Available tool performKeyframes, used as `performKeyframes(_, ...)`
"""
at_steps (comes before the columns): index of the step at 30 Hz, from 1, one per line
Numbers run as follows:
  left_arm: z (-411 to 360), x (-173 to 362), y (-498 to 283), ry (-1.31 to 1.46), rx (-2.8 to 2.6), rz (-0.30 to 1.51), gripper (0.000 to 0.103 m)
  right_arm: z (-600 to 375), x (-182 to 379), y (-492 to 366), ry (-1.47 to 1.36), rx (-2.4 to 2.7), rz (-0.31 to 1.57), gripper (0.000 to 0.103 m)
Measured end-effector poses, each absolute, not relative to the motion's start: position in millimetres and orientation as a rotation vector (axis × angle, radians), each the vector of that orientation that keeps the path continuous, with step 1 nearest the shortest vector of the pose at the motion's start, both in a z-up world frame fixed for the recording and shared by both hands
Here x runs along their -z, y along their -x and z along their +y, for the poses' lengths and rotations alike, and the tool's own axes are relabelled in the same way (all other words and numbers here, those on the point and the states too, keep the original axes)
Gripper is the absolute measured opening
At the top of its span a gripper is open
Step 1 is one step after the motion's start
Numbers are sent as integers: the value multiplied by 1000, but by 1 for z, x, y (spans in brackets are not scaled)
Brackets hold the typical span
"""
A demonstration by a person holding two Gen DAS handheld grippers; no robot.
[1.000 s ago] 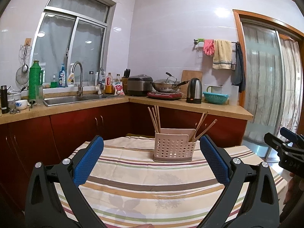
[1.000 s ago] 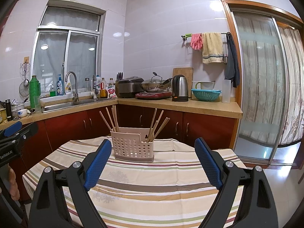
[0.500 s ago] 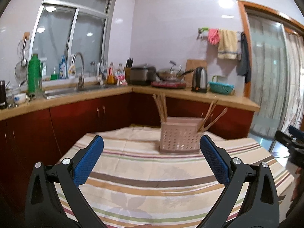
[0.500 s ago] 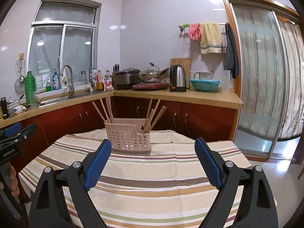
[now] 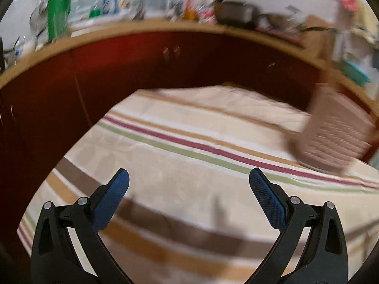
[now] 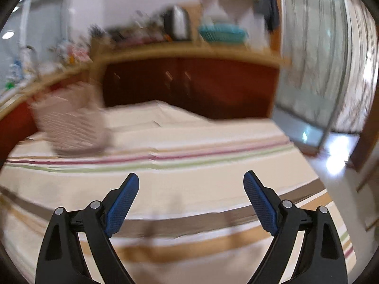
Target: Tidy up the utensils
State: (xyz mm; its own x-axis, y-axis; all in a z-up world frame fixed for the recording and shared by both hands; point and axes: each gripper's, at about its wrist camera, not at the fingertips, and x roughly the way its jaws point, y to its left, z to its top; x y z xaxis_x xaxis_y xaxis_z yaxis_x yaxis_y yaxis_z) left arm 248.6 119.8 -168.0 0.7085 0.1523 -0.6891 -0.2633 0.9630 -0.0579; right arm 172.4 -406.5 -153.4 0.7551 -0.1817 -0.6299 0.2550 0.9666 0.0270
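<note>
Both grippers hung over the striped tablecloth (image 5: 180, 142) with jaws spread wide and nothing between them — the left gripper (image 5: 189, 177) and right gripper (image 6: 191, 177) had dipped since a second earlier, pushing the blurred utensil basket (image 5: 336, 130) from centre to each view's edge, red cabinets (image 6: 201, 90) behind.

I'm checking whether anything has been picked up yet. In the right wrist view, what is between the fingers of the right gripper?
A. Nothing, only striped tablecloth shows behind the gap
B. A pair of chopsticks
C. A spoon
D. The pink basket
A: the right gripper stands wide open with only the striped tablecloth behind the gap; the blurred pink basket sits far off to its left.
</note>
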Motion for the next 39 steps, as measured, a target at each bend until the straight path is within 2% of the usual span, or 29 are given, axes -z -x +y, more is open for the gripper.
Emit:
performKeyframes(10,146,218,-343,149,-268,939,99,-475,208,-252,-207,312,913,87)
performKeyframes(17,142,218,-344,117,-240,945,99,-476,209,-255,-207,315,928,96)
performKeyframes(39,142,218,-345,117,-240,945,99,-477,211,-258,-208,313,928,97)
